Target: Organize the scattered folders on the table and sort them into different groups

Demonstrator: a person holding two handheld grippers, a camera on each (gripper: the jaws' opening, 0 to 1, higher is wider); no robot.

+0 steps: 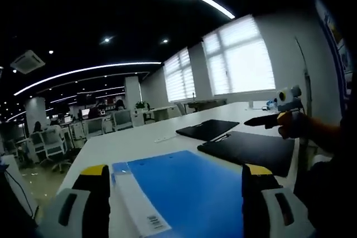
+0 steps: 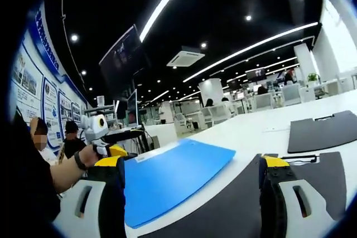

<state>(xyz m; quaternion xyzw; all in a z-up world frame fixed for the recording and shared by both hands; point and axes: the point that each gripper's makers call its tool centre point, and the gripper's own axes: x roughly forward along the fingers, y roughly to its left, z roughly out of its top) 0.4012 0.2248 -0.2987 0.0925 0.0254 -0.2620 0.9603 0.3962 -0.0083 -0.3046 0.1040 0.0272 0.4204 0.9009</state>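
Note:
A blue folder (image 1: 184, 193) with a white spine label lies flat on the white table (image 1: 139, 140), just ahead of my left gripper (image 1: 175, 170), whose jaws stand wide apart and open above its near edge. Two black clipboards lie beyond it, one near (image 1: 251, 149) and one farther (image 1: 207, 129). The right gripper (image 1: 269, 120) hovers at the right, held by a hand. In the right gripper view, my right gripper (image 2: 192, 163) is open over the near black clipboard (image 2: 228, 204), with the blue folder (image 2: 173, 174) to its left and the other clipboard (image 2: 323, 129) at the far right. The left gripper (image 2: 125, 134) hangs above the folder's far side.
Office desks with chairs (image 1: 53, 143) fill the room beyond the table's far left edge. Bright windows (image 1: 240, 59) line the far wall. A poster wall (image 2: 39, 98) and seated people (image 2: 70, 137) lie to the left in the right gripper view.

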